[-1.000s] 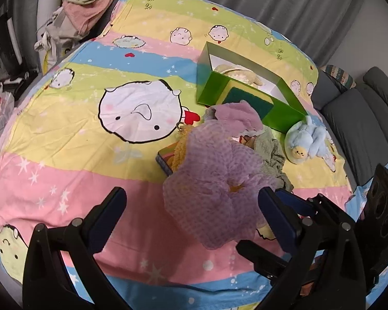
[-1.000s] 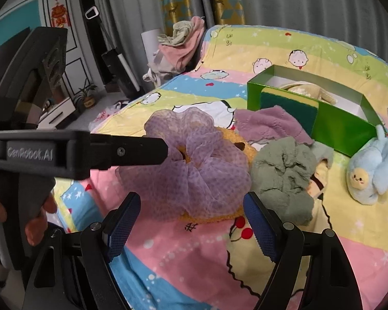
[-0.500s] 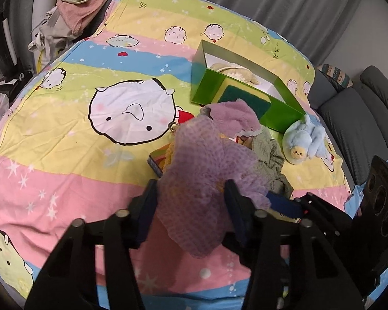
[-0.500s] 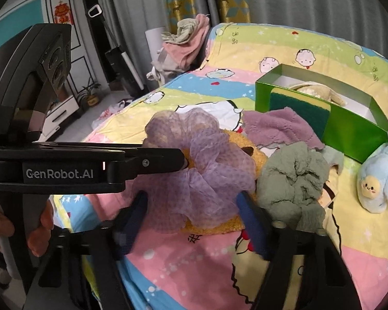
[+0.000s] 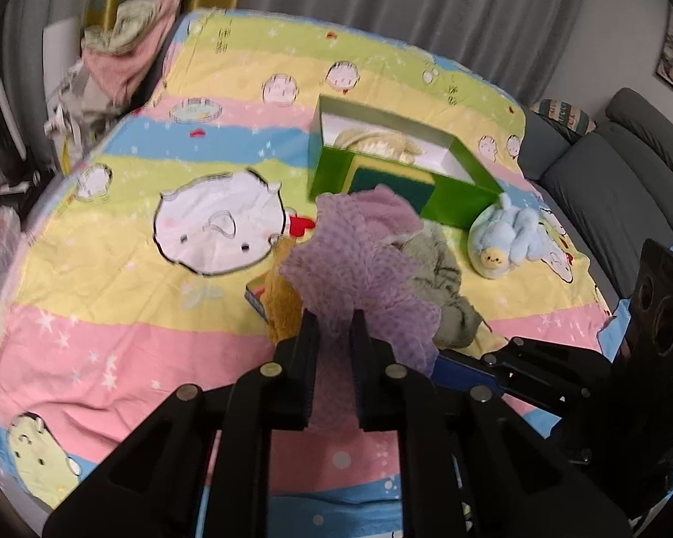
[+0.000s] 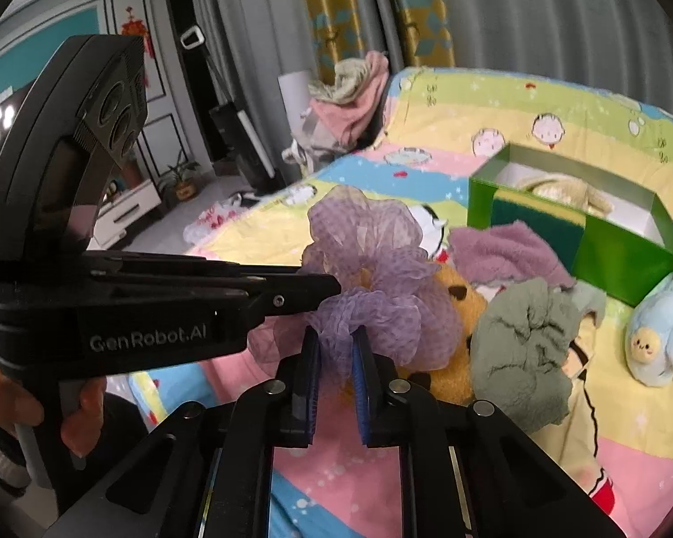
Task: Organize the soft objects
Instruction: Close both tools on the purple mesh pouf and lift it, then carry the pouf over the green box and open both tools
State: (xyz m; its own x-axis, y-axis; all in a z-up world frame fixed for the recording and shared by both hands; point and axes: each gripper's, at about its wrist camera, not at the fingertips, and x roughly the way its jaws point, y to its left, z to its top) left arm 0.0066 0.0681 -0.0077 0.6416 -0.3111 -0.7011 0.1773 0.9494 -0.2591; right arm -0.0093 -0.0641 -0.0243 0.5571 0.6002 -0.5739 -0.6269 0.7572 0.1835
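Observation:
A purple mesh scrunchie (image 5: 359, 269) (image 6: 372, 278) sits on top of a pile of soft things on the bed. My left gripper (image 5: 334, 327) is shut on its near edge. My right gripper (image 6: 336, 340) is shut on its lower edge too. Under it lie an orange plush (image 6: 453, 314), a mauve cloth (image 6: 502, 251) and a grey-green cloth (image 6: 525, 340) (image 5: 444, 282). A green open box (image 5: 399, 166) (image 6: 574, 210) stands behind the pile with a sponge and a beige item inside. A light blue plush (image 5: 511, 237) (image 6: 664, 336) lies to the right.
The striped cartoon bedsheet (image 5: 157, 314) covers the bed. A heap of pink and grey clothes (image 5: 121, 54) sits at the far left corner. A grey sofa (image 5: 614, 179) stands at the right. A small book (image 5: 258, 296) lies under the pile's left edge.
Both grippers have gone from wide open to shut on the purple scrunchie. The left gripper closed first and moved in; the scrunchie looks slightly raised and bunched.

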